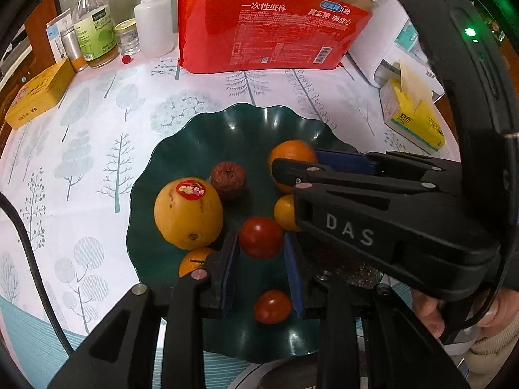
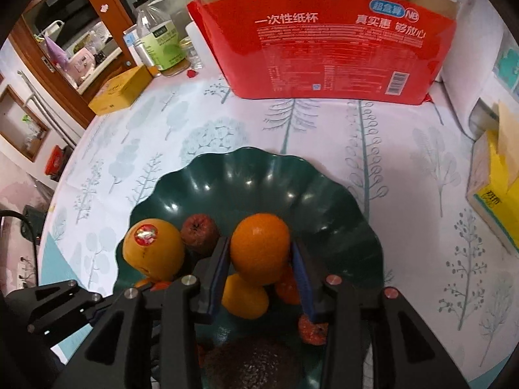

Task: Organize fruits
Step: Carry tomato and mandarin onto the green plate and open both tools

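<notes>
Green plate (image 1: 201,129) on tabletop (image 1: 97,123), holding fruits. Left gripper (image 1: 262,243) fingers close against red tomato (image 1: 261,237), contact unclear. Right gripper (image 2: 259,256) fingers around orange (image 2: 259,248), seemingly pressing both sides. Yellow fruit (image 1: 188,215) with sticker on plate's left side.

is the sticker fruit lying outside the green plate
No, the yellow fruit with the red sticker sits inside the green plate.

Oranges (image 2: 259,248), tomatoes (image 1: 261,237), yellow fruit (image 1: 188,214) fill green bowl (image 1: 253,123).
</notes>
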`<state>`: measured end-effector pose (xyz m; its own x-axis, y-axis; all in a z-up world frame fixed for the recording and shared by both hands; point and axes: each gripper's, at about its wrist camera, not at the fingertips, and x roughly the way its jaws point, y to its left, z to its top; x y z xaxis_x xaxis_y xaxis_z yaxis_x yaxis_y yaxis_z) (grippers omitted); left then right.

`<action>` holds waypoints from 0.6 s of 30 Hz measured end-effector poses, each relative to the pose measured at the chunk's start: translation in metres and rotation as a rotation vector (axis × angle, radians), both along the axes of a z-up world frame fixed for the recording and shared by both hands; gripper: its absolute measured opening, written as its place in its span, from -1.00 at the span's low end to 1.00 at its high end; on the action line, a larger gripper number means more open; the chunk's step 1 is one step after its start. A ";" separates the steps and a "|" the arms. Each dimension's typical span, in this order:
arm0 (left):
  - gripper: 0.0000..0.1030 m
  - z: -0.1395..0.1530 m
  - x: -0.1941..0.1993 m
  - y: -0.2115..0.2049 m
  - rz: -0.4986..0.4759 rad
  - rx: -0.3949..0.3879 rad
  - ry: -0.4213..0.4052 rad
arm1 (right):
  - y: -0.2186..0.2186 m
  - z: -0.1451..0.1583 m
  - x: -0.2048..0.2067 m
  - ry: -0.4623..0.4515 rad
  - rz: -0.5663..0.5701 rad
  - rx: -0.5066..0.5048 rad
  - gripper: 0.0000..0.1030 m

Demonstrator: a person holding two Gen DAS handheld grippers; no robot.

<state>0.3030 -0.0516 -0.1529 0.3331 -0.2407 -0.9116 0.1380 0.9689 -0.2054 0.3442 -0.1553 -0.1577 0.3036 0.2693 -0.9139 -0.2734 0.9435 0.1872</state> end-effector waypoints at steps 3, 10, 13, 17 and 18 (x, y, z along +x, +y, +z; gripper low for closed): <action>-0.36 0.003 -0.001 0.001 0.002 0.007 -0.008 | -0.002 0.005 -0.002 -0.005 0.003 0.026 -0.18; -0.04 0.015 -0.008 0.007 0.015 0.001 -0.020 | -0.004 0.020 -0.010 -0.036 0.004 0.038 -0.17; 0.14 0.022 -0.012 0.009 0.023 -0.001 -0.036 | -0.005 0.026 -0.015 -0.041 0.008 0.049 -0.17; 0.23 0.031 -0.018 0.011 0.032 -0.008 -0.044 | -0.005 0.033 -0.023 -0.051 0.012 0.055 -0.17; 0.24 0.033 -0.020 0.011 0.033 -0.007 -0.047 | -0.004 0.035 -0.024 -0.053 0.013 0.055 -0.17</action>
<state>0.2828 -0.0401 -0.1196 0.3833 -0.2355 -0.8931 0.1161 0.9716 -0.2064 0.3199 -0.1596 -0.1232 0.3472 0.3225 -0.8806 -0.2962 0.9287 0.2233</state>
